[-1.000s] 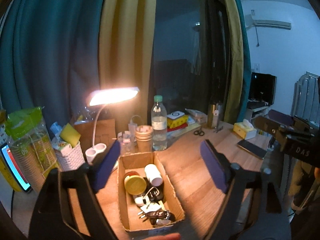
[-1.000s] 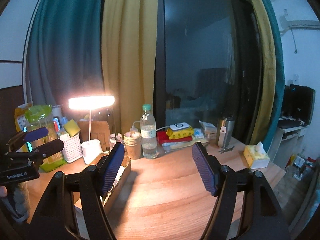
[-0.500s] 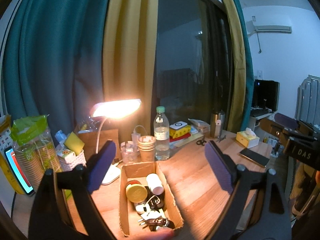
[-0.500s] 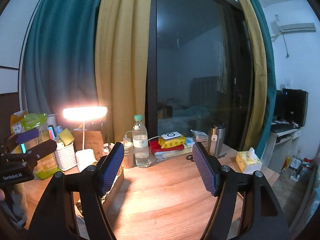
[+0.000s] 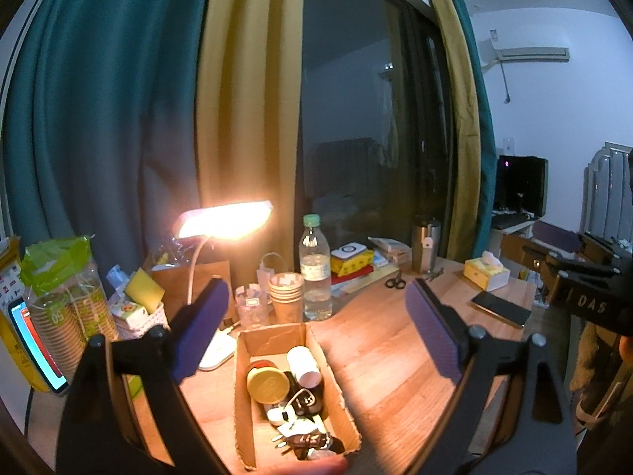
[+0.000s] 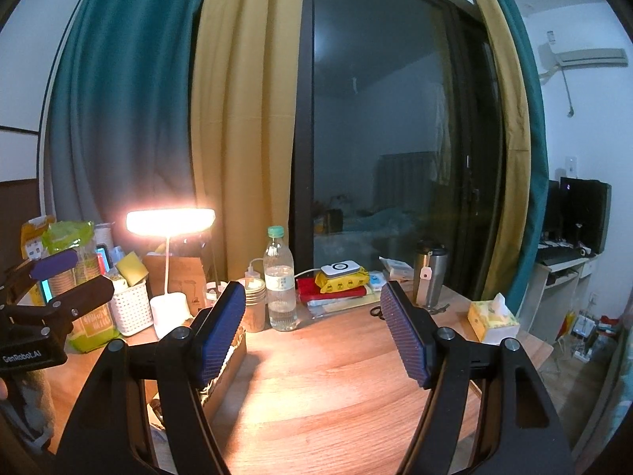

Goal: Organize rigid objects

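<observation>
The left gripper (image 5: 312, 328) is hovering with its jaws spread wide and empty above the cardboard box (image 5: 245, 403), which is sitting near the desk's (image 5: 395, 364) front-left edge holding a gold-lidded jar (image 5: 267, 384), a white cylinder (image 5: 304, 364) and keys (image 5: 306, 441). The right gripper (image 6: 312, 332) is likewise standing wide open, gripping nothing, over the bare middle of the desk.

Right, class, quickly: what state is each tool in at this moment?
Left tool: open, nothing between its pads, above the cardboard box.
Right tool: open, holding nothing, above the wooden table.
</observation>
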Action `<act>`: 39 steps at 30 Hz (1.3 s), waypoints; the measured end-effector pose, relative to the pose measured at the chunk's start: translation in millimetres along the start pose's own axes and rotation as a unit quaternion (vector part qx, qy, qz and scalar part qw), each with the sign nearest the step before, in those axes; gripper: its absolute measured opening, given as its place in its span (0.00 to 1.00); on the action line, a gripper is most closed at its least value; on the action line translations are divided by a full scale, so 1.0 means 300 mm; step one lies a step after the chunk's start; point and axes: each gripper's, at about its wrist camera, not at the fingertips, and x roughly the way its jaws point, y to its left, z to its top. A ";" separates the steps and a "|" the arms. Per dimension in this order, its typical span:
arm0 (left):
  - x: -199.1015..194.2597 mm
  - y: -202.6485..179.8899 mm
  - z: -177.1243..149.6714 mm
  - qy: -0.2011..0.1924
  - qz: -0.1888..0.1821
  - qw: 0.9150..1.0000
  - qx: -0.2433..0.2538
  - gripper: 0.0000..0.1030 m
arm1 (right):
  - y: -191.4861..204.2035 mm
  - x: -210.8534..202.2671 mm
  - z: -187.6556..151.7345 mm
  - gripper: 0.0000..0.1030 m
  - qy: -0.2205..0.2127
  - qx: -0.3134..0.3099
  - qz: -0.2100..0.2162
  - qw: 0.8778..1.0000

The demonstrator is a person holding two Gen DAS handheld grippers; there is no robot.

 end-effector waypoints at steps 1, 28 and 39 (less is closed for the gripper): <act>-0.001 0.001 0.000 0.000 0.000 1.000 0.000 0.89 | 0.001 0.000 0.000 0.72 0.000 0.000 0.000 1.000; -0.011 0.001 0.010 -0.004 -0.002 1.000 0.008 0.89 | 0.005 -0.002 -0.002 0.72 0.001 -0.003 0.000 1.000; -0.012 0.001 0.012 -0.003 -0.002 1.000 0.007 0.89 | 0.007 -0.001 0.000 0.72 0.002 -0.004 0.000 1.000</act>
